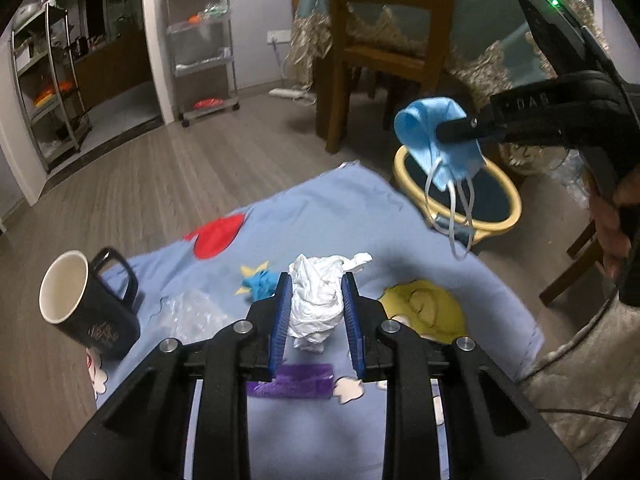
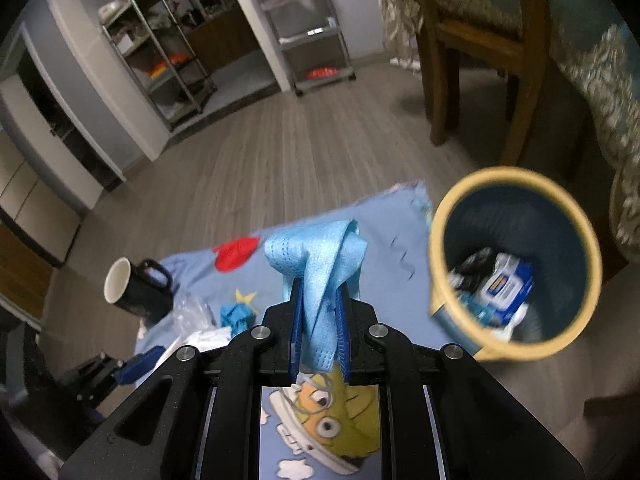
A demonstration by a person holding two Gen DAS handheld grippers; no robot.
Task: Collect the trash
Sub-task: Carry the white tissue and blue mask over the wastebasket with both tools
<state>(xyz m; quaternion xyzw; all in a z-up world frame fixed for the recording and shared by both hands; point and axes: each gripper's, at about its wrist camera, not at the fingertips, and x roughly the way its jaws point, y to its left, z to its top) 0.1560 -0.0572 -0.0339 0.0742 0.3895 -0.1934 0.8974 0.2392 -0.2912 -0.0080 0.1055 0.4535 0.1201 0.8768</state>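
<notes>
My left gripper [image 1: 314, 290] is shut on a crumpled white tissue [image 1: 320, 300] above the blue cartoon cloth [image 1: 320, 216]. My right gripper [image 2: 318, 304] is shut on a blue face mask [image 2: 320, 264]; in the left wrist view the mask [image 1: 436, 136] hangs with its ear loops dangling over the yellow-rimmed trash bin [image 1: 496, 224]. In the right wrist view the bin [image 2: 516, 268] stands right of the cloth and holds some packaging. A small blue scrap [image 1: 260, 282] and a clear plastic wrapper [image 1: 188, 312] lie on the cloth.
A black mug [image 1: 88, 304] stands at the cloth's left edge. A purple item [image 1: 296, 380] lies on the cloth under my left gripper. A wooden chair [image 1: 384, 40] and a covered table stand behind the bin. Metal shelf racks [image 1: 204, 40] line the far wall.
</notes>
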